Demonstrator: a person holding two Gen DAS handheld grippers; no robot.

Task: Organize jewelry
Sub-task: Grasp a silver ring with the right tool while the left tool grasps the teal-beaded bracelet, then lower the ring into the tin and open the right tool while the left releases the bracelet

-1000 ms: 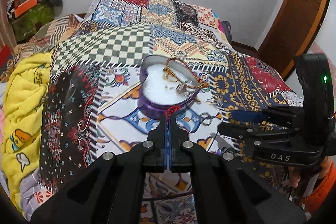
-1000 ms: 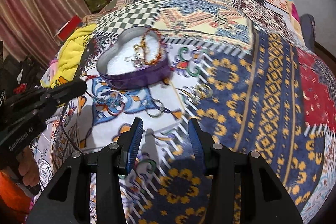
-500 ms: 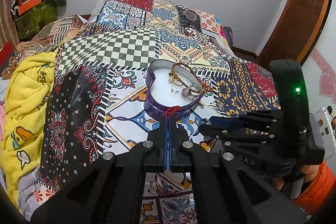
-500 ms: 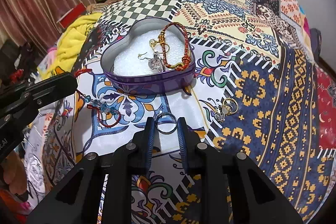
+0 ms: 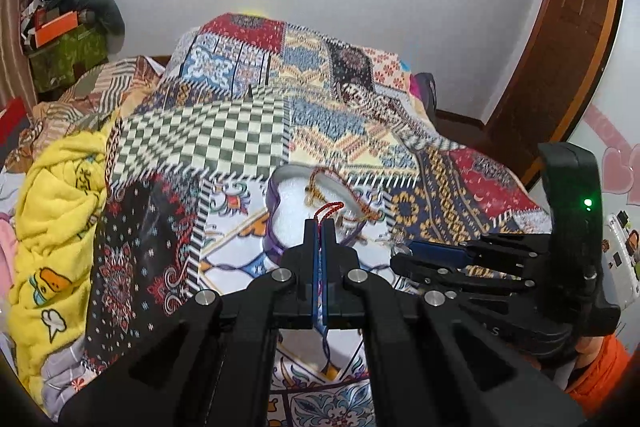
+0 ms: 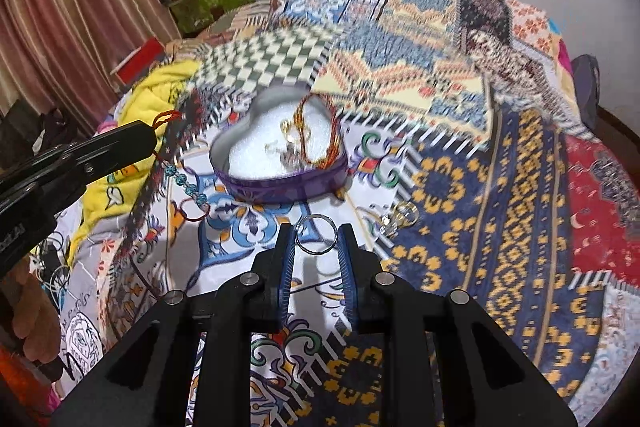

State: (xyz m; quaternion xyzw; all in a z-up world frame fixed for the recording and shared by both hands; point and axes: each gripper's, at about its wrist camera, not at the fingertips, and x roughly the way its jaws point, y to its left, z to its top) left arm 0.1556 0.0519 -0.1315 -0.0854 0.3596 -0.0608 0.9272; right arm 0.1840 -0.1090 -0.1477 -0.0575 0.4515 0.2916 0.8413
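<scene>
Jewelry goes in the heart tin (image 6: 280, 163) mid-quilt, so the left gripper (image 5: 319, 227), pinching a red-cord bracelet (image 6: 188, 183), holds it toward the tin, while the right gripper (image 6: 316, 239), near the tin, clamps a ring (image 6: 316, 234) off the quilt (image 6: 500, 187).

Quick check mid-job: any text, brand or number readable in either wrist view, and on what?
"S": body of the right hand-held gripper, other letters hidden.
".AI": label end on the left hand-held gripper, cut off by the frame.
Round emblem on the bedspread: lettering too blurred to read.
</scene>
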